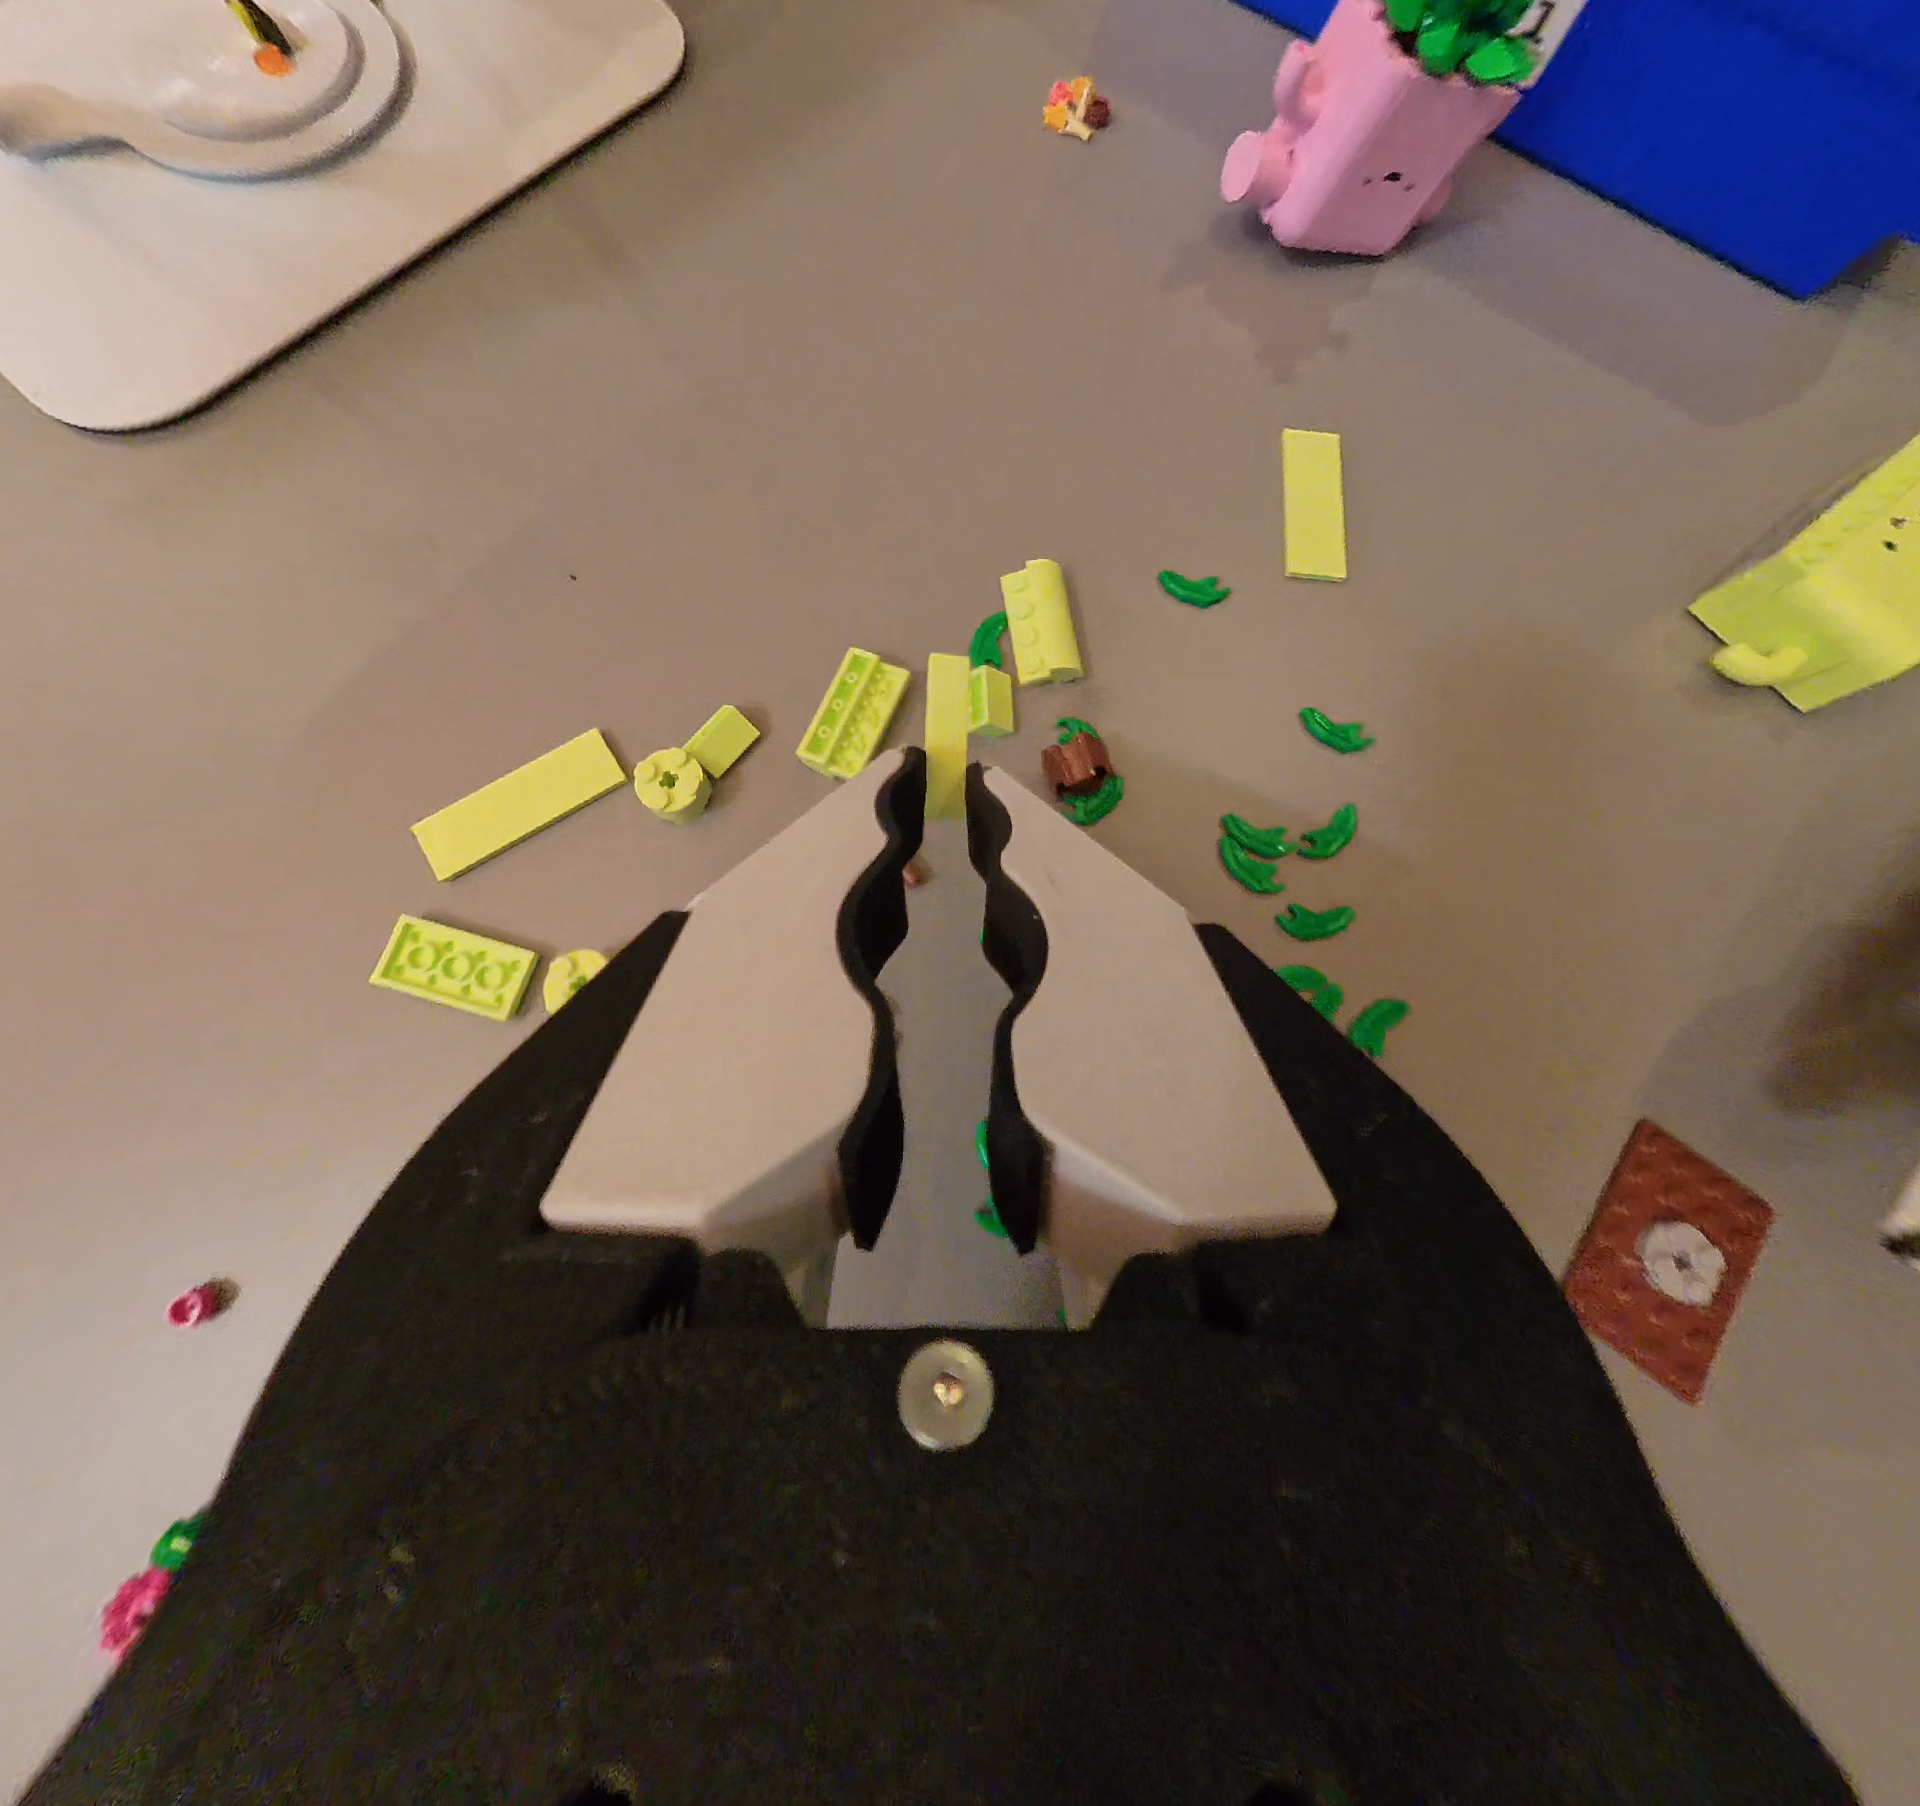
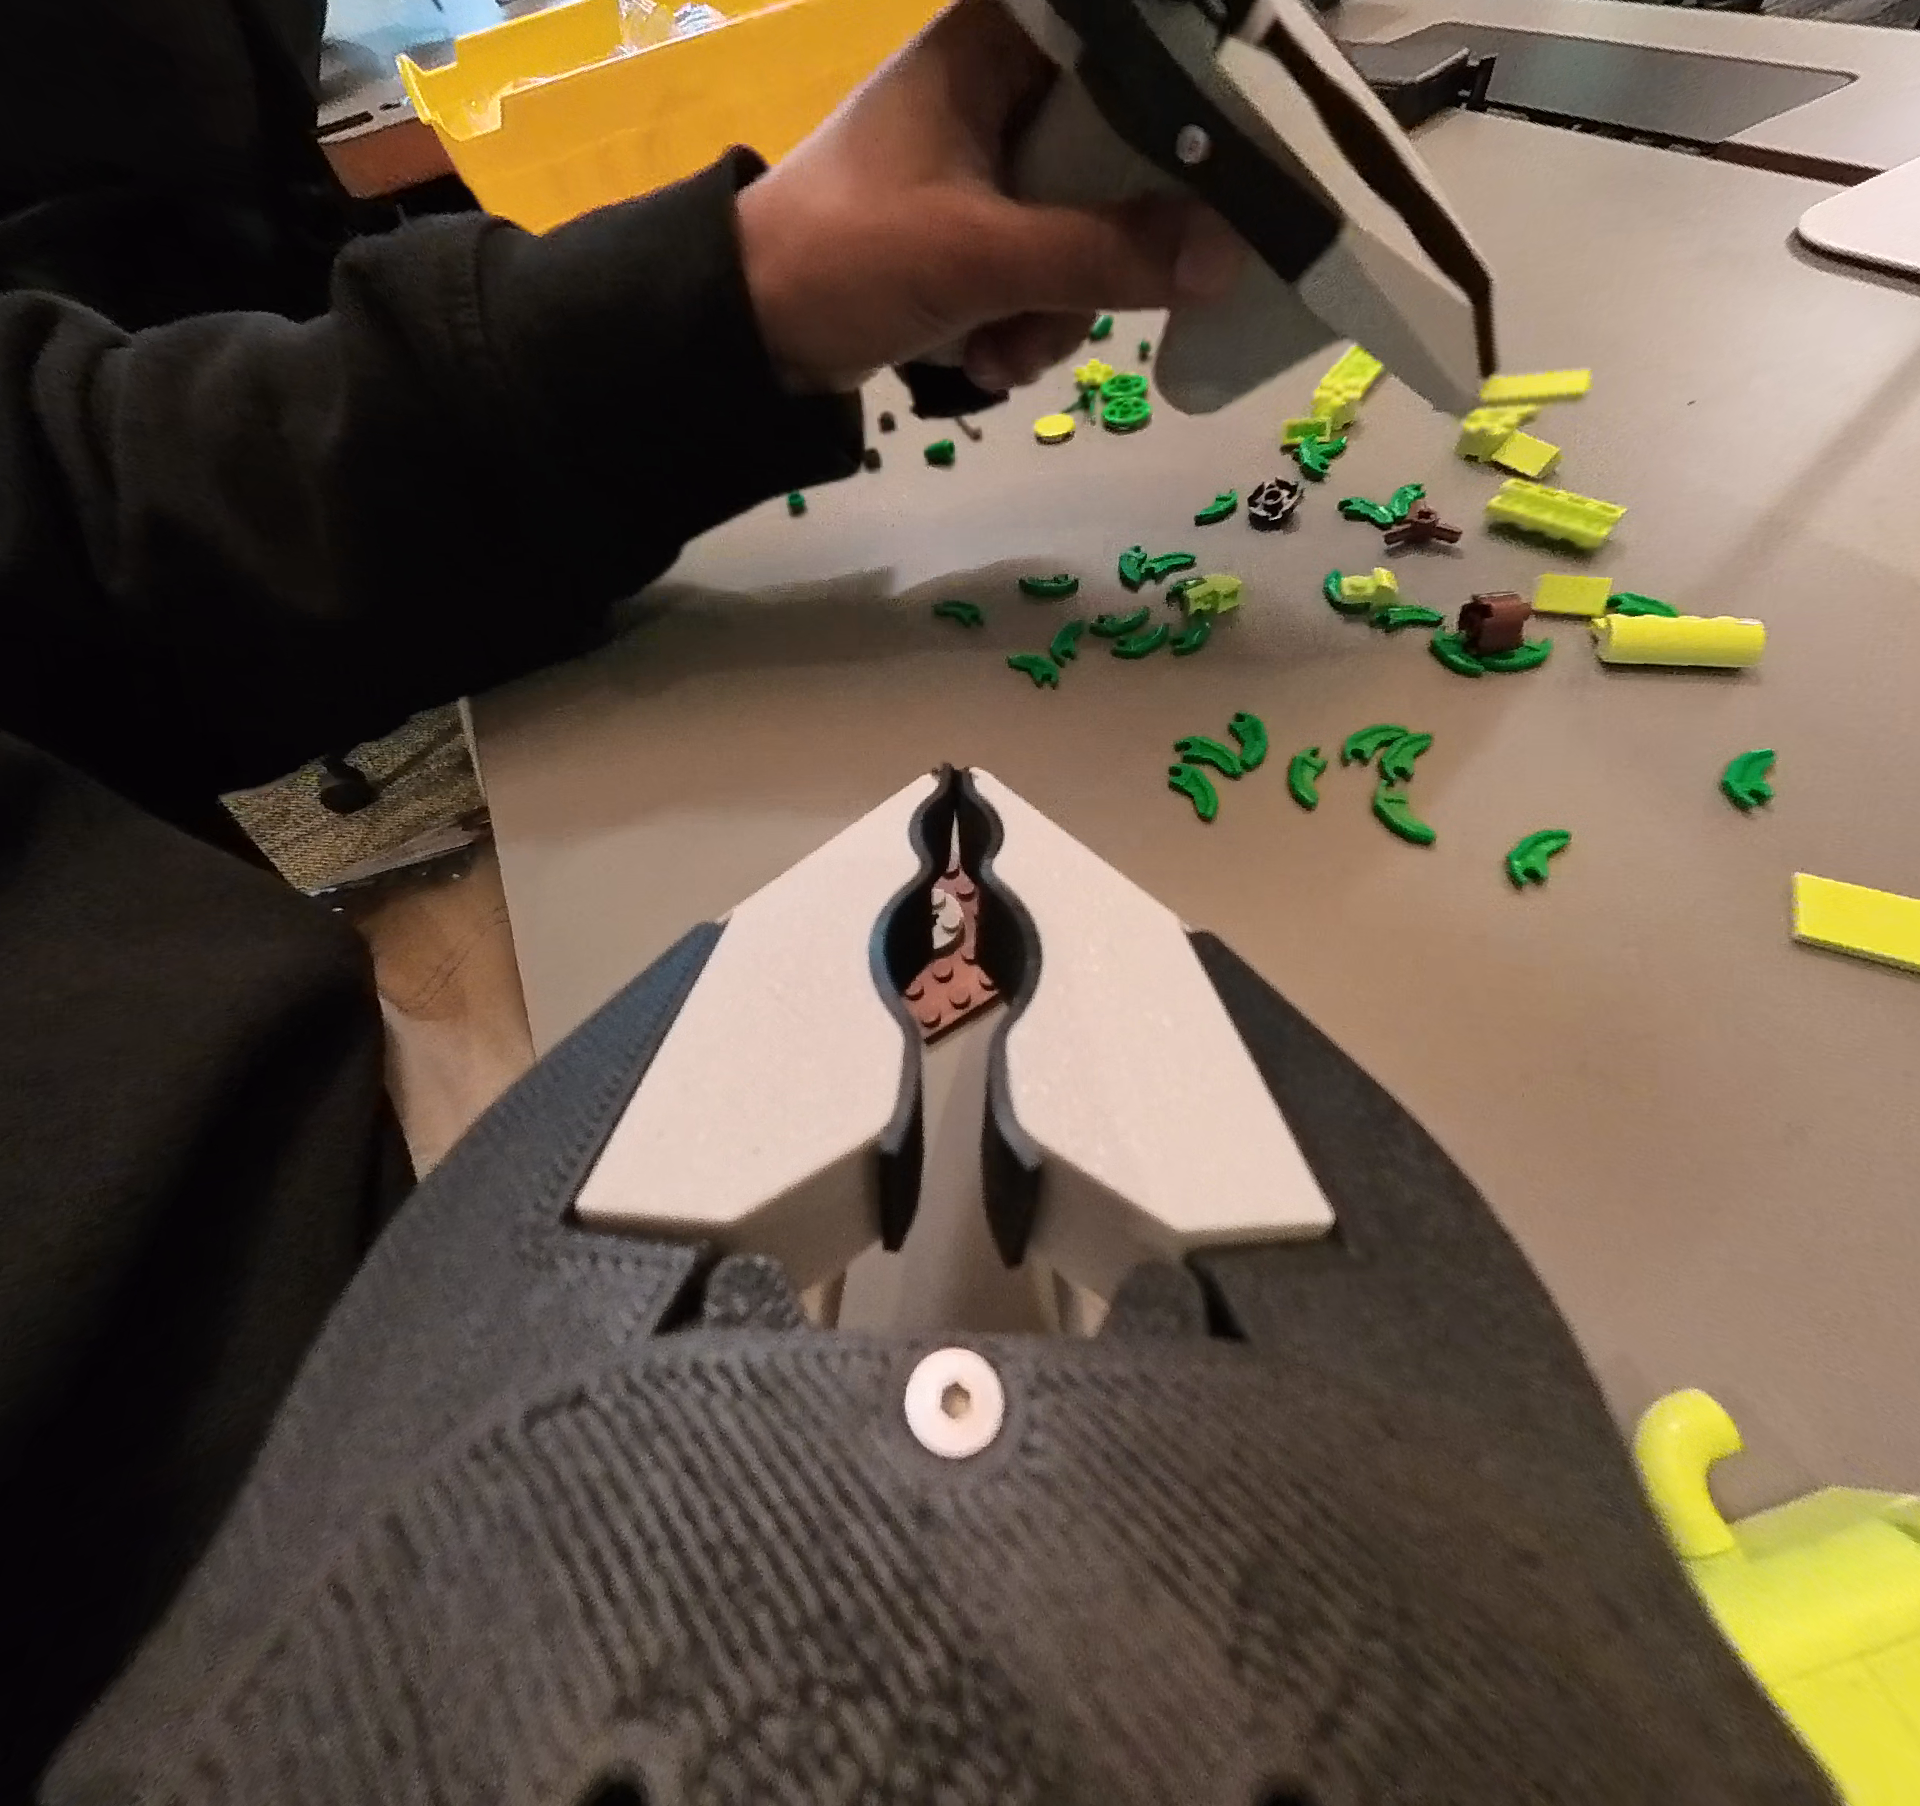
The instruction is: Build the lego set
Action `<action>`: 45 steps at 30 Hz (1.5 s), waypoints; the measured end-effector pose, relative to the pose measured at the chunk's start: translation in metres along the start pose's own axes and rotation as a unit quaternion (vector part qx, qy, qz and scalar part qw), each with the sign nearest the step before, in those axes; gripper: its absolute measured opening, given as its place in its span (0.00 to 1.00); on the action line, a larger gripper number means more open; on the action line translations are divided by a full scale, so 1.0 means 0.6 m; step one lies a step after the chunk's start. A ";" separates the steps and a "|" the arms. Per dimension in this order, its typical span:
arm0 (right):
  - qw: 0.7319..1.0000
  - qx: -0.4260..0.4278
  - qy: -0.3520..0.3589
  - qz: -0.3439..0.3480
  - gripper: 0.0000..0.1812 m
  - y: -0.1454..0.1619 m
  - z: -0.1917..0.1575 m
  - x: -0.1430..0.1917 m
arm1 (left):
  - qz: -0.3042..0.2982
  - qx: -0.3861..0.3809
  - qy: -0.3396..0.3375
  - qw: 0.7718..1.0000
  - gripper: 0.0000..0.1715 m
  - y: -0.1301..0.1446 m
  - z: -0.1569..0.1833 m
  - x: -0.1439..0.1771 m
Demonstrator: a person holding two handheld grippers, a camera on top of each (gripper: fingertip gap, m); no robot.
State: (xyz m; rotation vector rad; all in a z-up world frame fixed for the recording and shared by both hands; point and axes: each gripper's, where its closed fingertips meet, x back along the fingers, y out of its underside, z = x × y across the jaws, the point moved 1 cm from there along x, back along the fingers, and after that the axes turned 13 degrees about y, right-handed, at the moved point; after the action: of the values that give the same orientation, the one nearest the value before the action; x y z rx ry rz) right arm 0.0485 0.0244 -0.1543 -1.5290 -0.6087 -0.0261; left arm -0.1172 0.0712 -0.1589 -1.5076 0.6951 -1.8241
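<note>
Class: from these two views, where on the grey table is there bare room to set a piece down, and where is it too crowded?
Bare table lies between the white base plate, the pink planter and the lime pieces. Crowded: around the left gripper, which is pinching a lime tile, and the green leaves beside it, toward the brown plate.

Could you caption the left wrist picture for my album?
Left gripper pinching a flat lime-green tile above scattered lime bricks.
</note>
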 end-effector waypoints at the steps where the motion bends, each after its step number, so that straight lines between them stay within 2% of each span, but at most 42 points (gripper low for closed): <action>1: 1.000 0.000 0.000 -0.001 0.00 0.000 0.000 0.000 | 0.003 -0.007 0.001 1.000 0.03 0.000 0.008 0.009; 5: 1.000 0.002 0.002 -0.002 0.00 0.001 0.000 -0.001 | -0.002 -0.021 0.018 1.000 0.03 0.021 0.051 0.038; 11: 1.000 0.005 0.006 -0.005 0.00 0.002 0.001 -0.002 | 0.019 -0.019 0.084 0.996 0.03 0.061 0.139 0.066; 16: 1.000 0.008 0.010 -0.008 0.00 0.004 0.001 -0.004 | 0.010 -0.020 0.073 0.997 0.03 0.097 0.160 0.076; 23: 1.000 0.013 0.014 -0.012 0.00 0.006 0.001 -0.006 | -0.007 0.018 0.042 0.999 0.03 0.159 0.133 0.100; 27: 1.000 0.016 0.015 -0.014 0.00 0.007 0.000 -0.006 | -0.003 0.044 -0.050 0.998 0.03 0.182 0.057 0.143; 29: 1.000 0.018 0.015 -0.014 0.00 0.007 0.000 -0.007 | 0.008 0.066 -0.072 0.995 0.03 0.193 0.027 0.163; 35: 1.000 0.020 0.014 -0.017 0.00 0.008 -0.002 -0.008 | 0.024 0.103 -0.067 0.992 0.03 0.213 0.000 0.172; 40: 1.000 0.020 0.011 -0.016 0.00 0.008 -0.003 -0.007 | 0.033 0.114 -0.031 0.992 0.03 0.204 0.014 0.147; 42: 1.000 0.020 0.010 -0.017 0.00 0.008 -0.003 -0.008 | 0.028 0.111 -0.036 0.993 0.03 0.204 0.013 0.139; 45: 1.000 0.020 0.010 -0.016 0.00 0.008 -0.003 -0.007 | 0.033 0.105 -0.051 0.993 0.10 0.202 0.007 0.143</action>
State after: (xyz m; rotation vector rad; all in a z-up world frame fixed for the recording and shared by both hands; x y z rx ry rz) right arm 0.0471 0.0214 -0.1602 -1.4793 -0.6143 -0.0534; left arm -0.1041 -0.0719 -0.1953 -1.4112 0.4815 -1.7004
